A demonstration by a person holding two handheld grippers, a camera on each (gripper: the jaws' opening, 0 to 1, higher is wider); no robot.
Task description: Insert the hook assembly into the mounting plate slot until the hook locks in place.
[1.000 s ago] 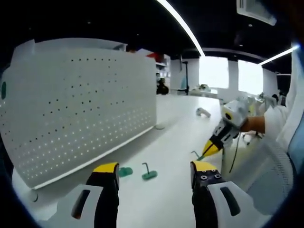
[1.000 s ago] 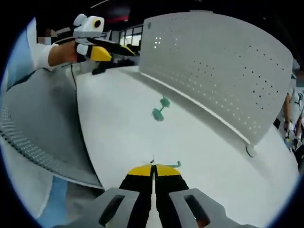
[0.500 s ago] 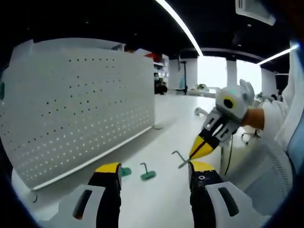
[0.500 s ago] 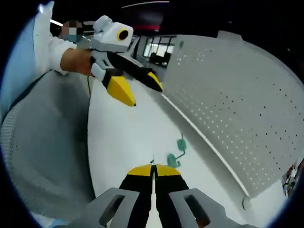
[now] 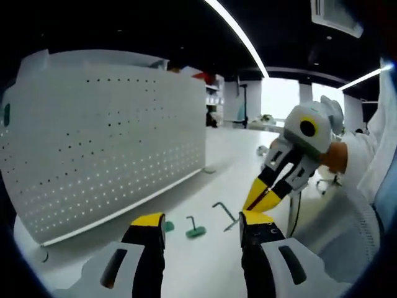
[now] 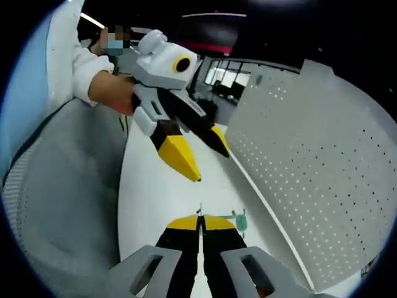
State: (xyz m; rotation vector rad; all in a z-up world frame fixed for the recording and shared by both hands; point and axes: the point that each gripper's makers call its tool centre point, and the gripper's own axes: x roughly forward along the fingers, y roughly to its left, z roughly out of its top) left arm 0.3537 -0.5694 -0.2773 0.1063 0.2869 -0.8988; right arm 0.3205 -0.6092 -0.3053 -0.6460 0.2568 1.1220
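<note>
A white perforated mounting plate stands upright on the white table, to the left in the left gripper view. My left gripper is open, nothing between its yellow-tipped jaws. Beyond them a green-based hook lies on the table, and a second green piece peeks out beside the left jaw. My right gripper comes in from the right, shut on a thin grey metal hook held above the table. In the right gripper view, the right gripper is shut, the left gripper hangs open just ahead, and the plate fills the right.
A grey mesh chair back sits close on the left of the right gripper view, and at the right edge of the left gripper view. A person's hand and white sleeve hold the left gripper. Small white items lie far down the table.
The right gripper has risen off the table with the metal hook and come closer to the left gripper. The left gripper stays open; the green pieces have not moved.
</note>
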